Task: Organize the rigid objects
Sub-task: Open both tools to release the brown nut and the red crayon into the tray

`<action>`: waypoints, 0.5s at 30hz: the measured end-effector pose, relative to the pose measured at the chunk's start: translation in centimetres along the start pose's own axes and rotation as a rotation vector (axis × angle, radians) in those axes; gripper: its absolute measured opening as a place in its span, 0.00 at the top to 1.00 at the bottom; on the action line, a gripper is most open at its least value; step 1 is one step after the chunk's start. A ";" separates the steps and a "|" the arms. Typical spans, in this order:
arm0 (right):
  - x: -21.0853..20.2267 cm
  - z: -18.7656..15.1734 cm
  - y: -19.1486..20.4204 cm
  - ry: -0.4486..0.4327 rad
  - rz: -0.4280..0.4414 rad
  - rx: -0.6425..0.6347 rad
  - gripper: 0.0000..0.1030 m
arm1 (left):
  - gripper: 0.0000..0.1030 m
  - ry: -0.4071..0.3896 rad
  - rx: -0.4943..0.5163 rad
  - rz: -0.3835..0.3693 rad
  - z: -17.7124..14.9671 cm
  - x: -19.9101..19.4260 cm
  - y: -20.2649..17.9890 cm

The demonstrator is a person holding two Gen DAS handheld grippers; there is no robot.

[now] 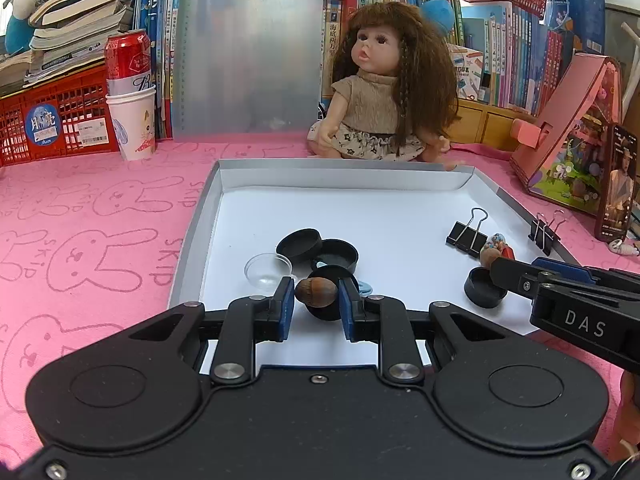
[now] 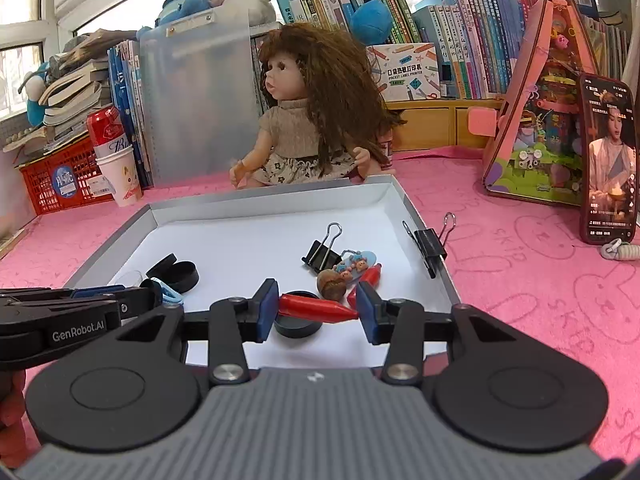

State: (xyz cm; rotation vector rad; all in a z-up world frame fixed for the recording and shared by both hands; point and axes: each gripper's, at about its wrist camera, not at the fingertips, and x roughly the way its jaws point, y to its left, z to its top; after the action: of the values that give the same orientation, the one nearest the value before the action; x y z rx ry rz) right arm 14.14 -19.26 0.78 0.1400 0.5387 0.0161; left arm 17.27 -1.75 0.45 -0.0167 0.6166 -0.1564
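Note:
A shallow white tray point(image 1: 304, 184) lies on the pink cloth. My left gripper point(image 1: 316, 300) is shut on a brown acorn point(image 1: 316, 291) and holds it over a small black cup point(image 1: 326, 312). My right gripper point(image 2: 318, 306) is shut on a red chili-shaped piece point(image 2: 316, 307) above another black cup point(image 2: 296, 326). In the tray lie two black lids point(image 1: 316, 246), a clear small cup point(image 1: 267, 269), a black binder clip point(image 1: 466, 234), a second acorn point(image 2: 331, 283), a blue charm with bears point(image 2: 354, 262) and a second red piece point(image 2: 370, 276).
A second binder clip point(image 2: 430, 244) is clamped on the tray's right rim. A doll point(image 1: 380, 88) sits behind the tray. A red can in paper cups point(image 1: 130, 92) and a red crate point(image 1: 52, 120) stand back left. A pink toy house point(image 2: 548, 120) and a phone point(image 2: 610, 160) stand right.

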 end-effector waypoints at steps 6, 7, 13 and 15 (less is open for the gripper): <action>0.1 0.0 0.0 0.008 -0.008 0.003 0.53 | 0.78 0.009 0.000 0.001 -0.2 0.2 0.0; 0.1 0.0 0.0 0.009 -0.008 0.004 0.53 | 0.78 0.010 0.000 0.001 -0.2 0.3 0.0; 0.3 0.0 0.0 0.019 -0.014 0.003 0.52 | 0.78 0.011 0.001 0.001 -0.3 0.2 0.0; 0.4 0.0 0.0 0.021 -0.014 0.003 0.52 | 0.78 0.011 0.002 0.001 -0.3 0.2 0.0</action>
State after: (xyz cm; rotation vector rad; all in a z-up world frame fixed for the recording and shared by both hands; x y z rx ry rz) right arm 14.46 -19.28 0.60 0.1391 0.5608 0.0027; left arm 17.28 -1.81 0.09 -0.0137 0.6275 -0.1559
